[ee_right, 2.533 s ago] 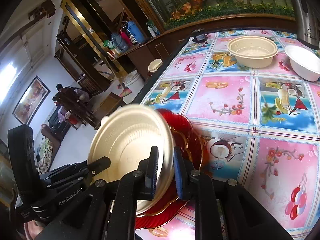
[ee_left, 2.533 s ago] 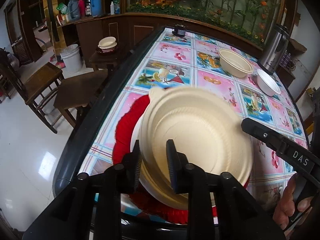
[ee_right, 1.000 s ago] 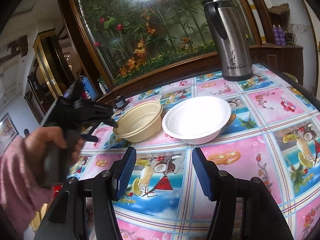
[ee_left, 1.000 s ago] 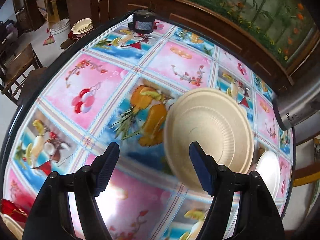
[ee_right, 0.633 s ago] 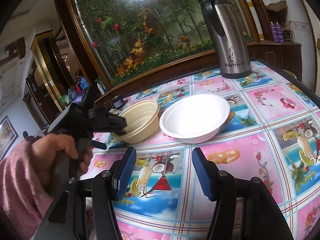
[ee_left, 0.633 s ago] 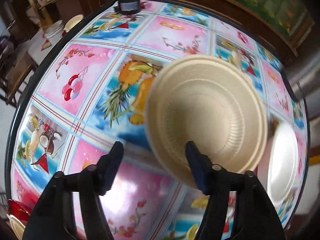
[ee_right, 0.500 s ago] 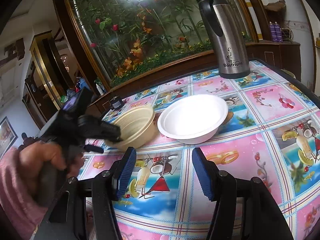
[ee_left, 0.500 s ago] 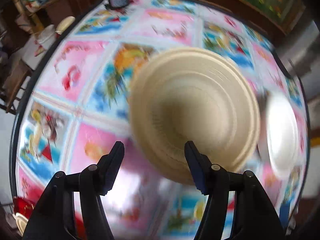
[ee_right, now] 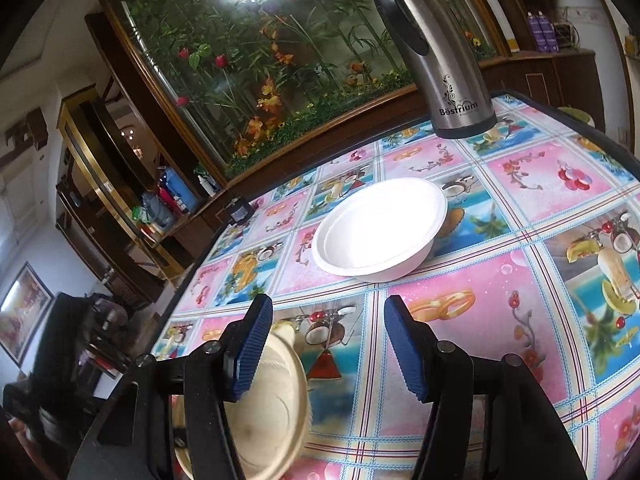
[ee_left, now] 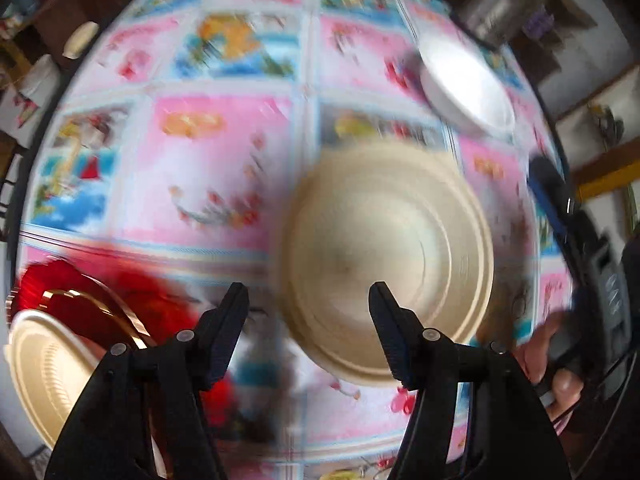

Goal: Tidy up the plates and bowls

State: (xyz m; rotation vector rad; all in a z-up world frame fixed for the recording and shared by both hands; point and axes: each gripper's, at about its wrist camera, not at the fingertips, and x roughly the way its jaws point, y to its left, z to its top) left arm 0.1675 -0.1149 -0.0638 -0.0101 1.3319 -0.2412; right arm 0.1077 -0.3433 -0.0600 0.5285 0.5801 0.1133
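Since the beige bowl point(ee_left: 388, 256) is round, it has no long axis, only a mouth direction. The left wrist view shows the mouth facing up at the camera. In the right wrist view the bowl point(ee_right: 272, 408) looks tipped, mouth toward the worktop's point(ee_right: 500, 320) middle, and is half hidden.

It sits by the near-left edge. The left tool point(ee_left: 308, 292) straddles its near rim with jaws apart, one finger over the inside and one outside. Blur hides pad contact, so I can't tell if it's gripped. The tilt suggests it's being carried, not resting.

My guess at the destination is the beige plate point(ee_left: 44, 368) on the red plate point(ee_left: 92, 296) at the near-left corner, grouping like with like.

The right tool point(ee_right: 328, 304) is spread with nothing between the jaws. It's aimed at the white bowl point(ee_right: 380, 228) mid-worktop, which is upright, so that's likely its next pick. The steel flask point(ee_right: 436, 52) at the far edge is clear of both.
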